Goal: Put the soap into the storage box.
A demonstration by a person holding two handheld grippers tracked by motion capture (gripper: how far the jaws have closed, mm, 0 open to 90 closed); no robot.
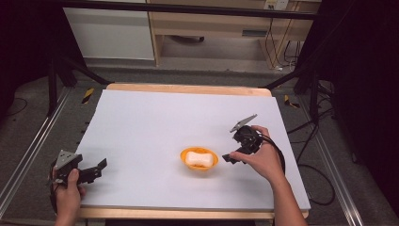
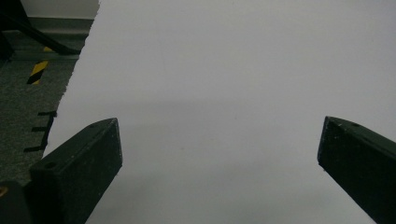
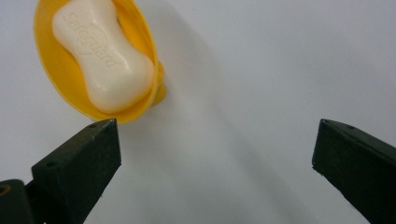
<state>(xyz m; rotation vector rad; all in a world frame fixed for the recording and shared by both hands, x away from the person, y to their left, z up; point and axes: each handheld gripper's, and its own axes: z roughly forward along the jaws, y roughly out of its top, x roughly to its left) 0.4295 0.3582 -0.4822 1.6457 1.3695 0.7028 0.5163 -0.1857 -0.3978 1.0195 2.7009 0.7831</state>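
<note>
A white bar of soap [image 1: 198,159] lies in a small orange-yellow dish [image 1: 184,154] on the white table top [image 1: 164,117], right of the middle. My right gripper [image 1: 232,151] stands just right of the dish and points toward it, open, with nothing between its jaws. In the right gripper view the soap [image 3: 102,56] and the dish [image 3: 51,79] sit at the upper left, beyond the left jaw of my right gripper [image 3: 217,149]. My left gripper [image 1: 98,170] rests near the front left corner, open and empty [image 2: 219,149], over bare table.
The table's left edge [image 2: 70,93] lies close to the left gripper, with grey floor and a black-and-yellow marker [image 2: 37,72] beyond it. Cables trail on the floor [image 1: 310,174] to the right of the table. A wooden cabinet [image 1: 211,28] stands behind the table.
</note>
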